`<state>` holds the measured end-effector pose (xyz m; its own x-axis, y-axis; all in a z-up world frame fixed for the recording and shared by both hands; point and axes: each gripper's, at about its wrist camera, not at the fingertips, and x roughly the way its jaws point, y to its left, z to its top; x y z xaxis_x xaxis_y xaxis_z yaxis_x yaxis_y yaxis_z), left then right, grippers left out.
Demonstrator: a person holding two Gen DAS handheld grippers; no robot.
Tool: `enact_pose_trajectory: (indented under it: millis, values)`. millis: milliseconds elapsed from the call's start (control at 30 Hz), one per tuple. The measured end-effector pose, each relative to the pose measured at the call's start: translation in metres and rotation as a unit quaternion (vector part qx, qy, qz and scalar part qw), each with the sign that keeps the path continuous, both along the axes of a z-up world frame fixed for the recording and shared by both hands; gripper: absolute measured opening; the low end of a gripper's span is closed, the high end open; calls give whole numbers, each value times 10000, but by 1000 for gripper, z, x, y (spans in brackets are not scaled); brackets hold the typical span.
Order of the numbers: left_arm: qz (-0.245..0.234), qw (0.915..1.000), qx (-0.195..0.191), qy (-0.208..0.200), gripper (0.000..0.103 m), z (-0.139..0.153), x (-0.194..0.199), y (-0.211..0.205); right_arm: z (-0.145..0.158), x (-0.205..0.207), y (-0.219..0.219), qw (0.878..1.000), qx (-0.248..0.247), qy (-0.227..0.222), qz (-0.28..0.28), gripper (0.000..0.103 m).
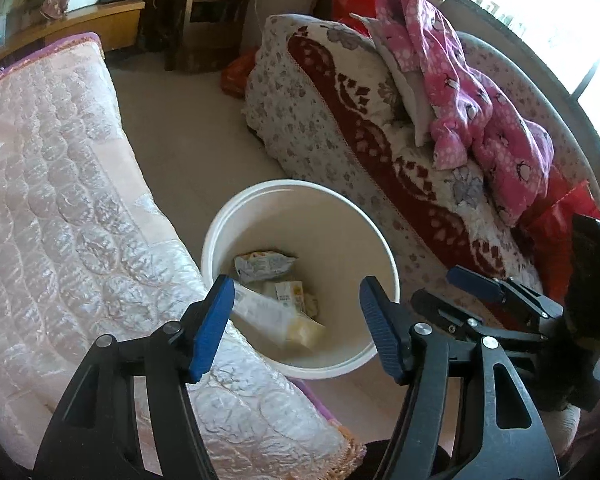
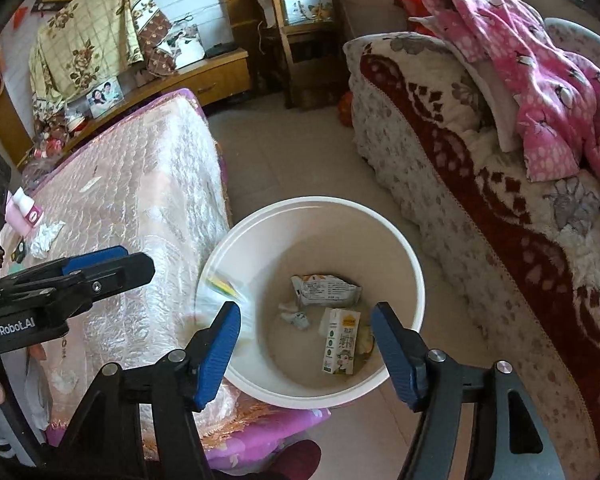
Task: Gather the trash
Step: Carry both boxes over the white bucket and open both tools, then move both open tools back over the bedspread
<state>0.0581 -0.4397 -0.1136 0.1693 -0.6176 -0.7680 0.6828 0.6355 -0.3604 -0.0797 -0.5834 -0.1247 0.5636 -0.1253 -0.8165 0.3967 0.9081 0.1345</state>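
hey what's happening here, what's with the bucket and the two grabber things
A person is tidying up trash with a handheld gripper in each hand. Both the left gripper and the right gripper are open and empty above a white bucket on the floor between the quilted mattress and a sofa. A blurred plastic wrapper is dropping into the bucket, which holds a milk carton, a crumpled snack bag and tissue. A crumpled tissue lies on the mattress.
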Motion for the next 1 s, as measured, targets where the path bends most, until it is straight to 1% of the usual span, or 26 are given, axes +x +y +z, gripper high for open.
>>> enact_pose_trajectory:
  millis: [133, 200, 267, 333, 467, 600, 667, 800, 1000]
  values:
    - [32, 9997, 72, -211, 64, 5, -5, 9, 1, -6, -3, 10000, 31, -26, -46, 66]
    - [135, 9992, 182, -344, 64, 7, -7, 17, 3, -6, 1, 10000, 19, -12, -24, 66]
    - [266, 9975, 306, -572, 64, 9, -9, 28, 5, -4, 6, 10000, 5, -33, 13, 66]
    - [396, 9953, 347, -812, 64, 13, -11, 42, 9, -2, 12, 10000, -3, -80, 54, 66]
    - [588, 9924, 410, -997, 64, 17, -10, 64, 19, 4, 27, 9996, -19, -200, 177, 66]
    - [803, 9880, 441, -1239, 64, 25, -11, 85, 33, 12, 52, 9988, -90, -341, 349, 67]
    - [900, 9864, 425, -1304, 64, 29, -12, 98, 38, 16, 64, 9982, -108, -411, 426, 70]
    - [1059, 9831, 428, -1429, 64, 34, -13, 123, 47, 25, 89, 9966, -87, -534, 618, 71]
    - [1376, 9772, 476, -1544, 64, 40, -11, 164, 57, 44, 136, 9927, -88, -604, 1036, 71]
